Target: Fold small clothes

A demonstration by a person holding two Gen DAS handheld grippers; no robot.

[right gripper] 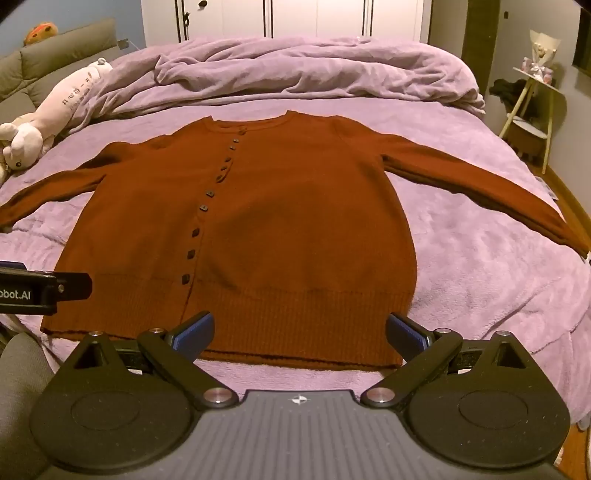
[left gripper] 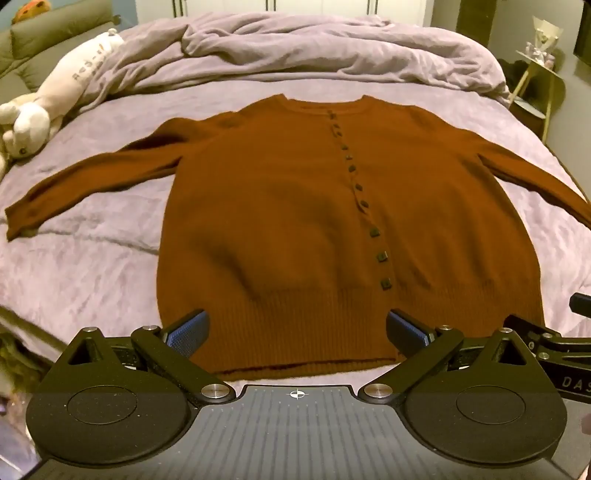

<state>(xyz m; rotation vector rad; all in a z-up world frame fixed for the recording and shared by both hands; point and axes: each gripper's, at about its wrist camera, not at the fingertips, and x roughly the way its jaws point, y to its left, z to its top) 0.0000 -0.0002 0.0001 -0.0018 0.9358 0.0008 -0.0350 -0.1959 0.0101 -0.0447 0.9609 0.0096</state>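
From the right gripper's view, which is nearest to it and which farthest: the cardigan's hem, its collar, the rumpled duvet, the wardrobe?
1. Hem, right by the right gripper.
2. Collar, mid-bed.
3. Duvet, bed's far end.
4. Wardrobe, back wall.

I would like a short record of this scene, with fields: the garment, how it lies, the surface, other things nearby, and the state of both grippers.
garment: brown cardigan, buttoned down the front
how it lies: flat, front up, both sleeves spread out to the sides, not yet folded
surface: bed with purple sheet
nearby: crumpled duvet beyond the collar; white plush toy at the left
left gripper: jaws open, near the hem, holding nothing
right gripper: jaws open, near the hem, holding nothing
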